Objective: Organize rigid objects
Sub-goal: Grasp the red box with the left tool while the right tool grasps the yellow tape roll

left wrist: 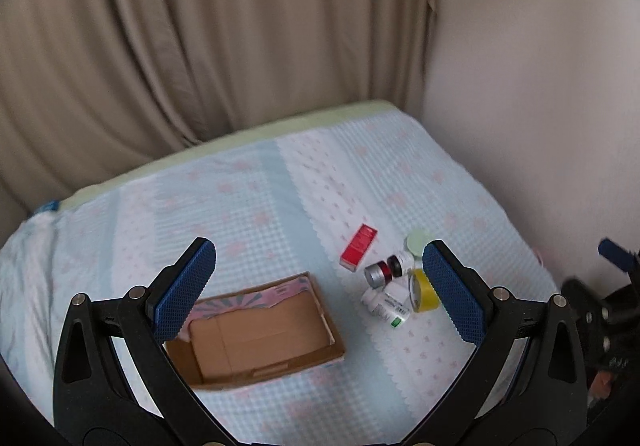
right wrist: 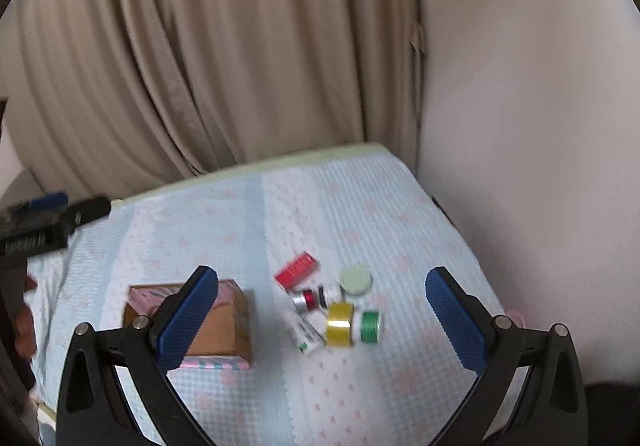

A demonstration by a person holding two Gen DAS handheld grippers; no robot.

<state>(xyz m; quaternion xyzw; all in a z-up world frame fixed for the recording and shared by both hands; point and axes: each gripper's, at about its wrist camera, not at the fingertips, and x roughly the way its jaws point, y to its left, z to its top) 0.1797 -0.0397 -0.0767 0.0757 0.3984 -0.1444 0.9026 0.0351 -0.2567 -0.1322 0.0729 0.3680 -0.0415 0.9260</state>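
An open, empty cardboard box (left wrist: 260,334) lies on the bed; it also shows in the right wrist view (right wrist: 224,322). To its right lies a cluster: a red carton (left wrist: 359,247) (right wrist: 297,271), a pale green round lid (left wrist: 418,241) (right wrist: 355,279), a silver-and-red jar (left wrist: 378,273) (right wrist: 305,300), a white bottle (left wrist: 386,306) (right wrist: 307,334), a yellow tape roll (left wrist: 424,291) (right wrist: 339,324) and a green spool (right wrist: 370,326). My left gripper (left wrist: 319,258) is open above the bed. My right gripper (right wrist: 322,286) is open above the cluster. Both are empty.
A light blue and pink patterned sheet (left wrist: 240,214) covers the bed. Beige curtains (left wrist: 200,46) hang behind it and a pale wall (left wrist: 540,86) stands at the right. The other gripper shows at the view edges (left wrist: 612,286) (right wrist: 44,222).
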